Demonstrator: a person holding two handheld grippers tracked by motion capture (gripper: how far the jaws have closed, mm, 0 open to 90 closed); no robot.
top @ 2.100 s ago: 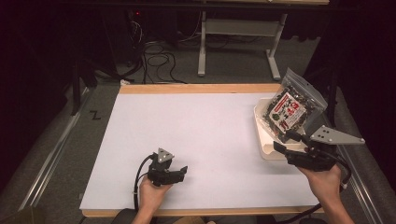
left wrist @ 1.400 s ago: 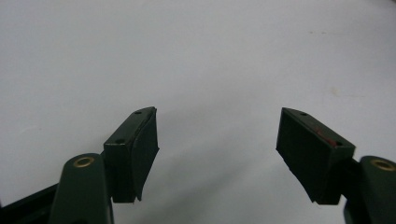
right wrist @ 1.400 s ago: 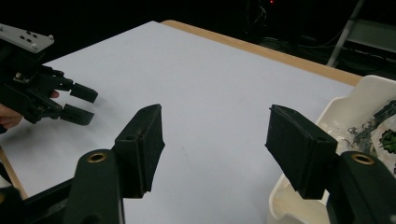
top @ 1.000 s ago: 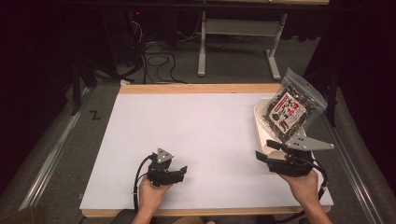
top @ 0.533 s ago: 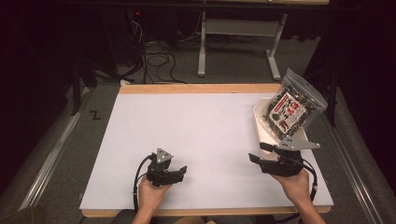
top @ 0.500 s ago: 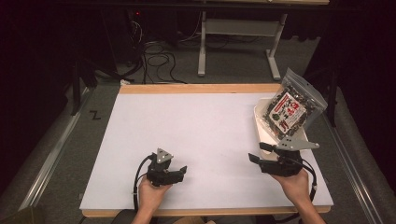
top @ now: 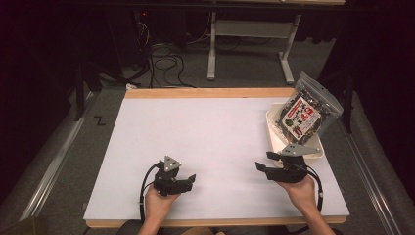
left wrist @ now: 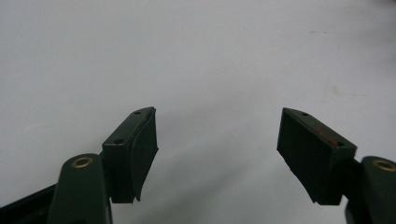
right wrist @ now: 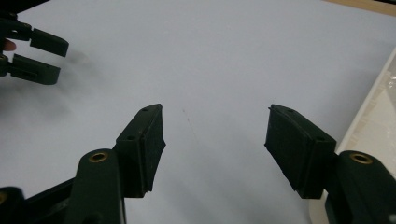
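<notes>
Left gripper [top: 188, 180] sits at about 7 o'clock on the white table [top: 210, 127], held low in the person's left hand [top: 157, 203] and aimed toward 3 o'clock. In the left gripper view its jaws stand apart with bare table between the 2 pads [left wrist: 140, 151]; nothing is gripped, and the jaws have just been opening. Right gripper [top: 261, 165] lies at about 5 o'clock, in the right hand [top: 301, 188], aimed toward 9 o'clock so the 2 grippers face each other, well apart. In the right gripper view its jaws are likewise spread and empty, pads [right wrist: 148, 144] over bare table, with the left gripper [right wrist: 44, 58] visible at 10 o'clock of that view. Tray [top: 272, 131], white, sits at the table's 3 o'clock edge, just beyond the right gripper. Bag [top: 306, 113], clear with dark contents and a red-and-white label, stands tilted in the tray, its top leaning past the table edge toward 2 o'clock. Neither gripper touches the bag.
</notes>
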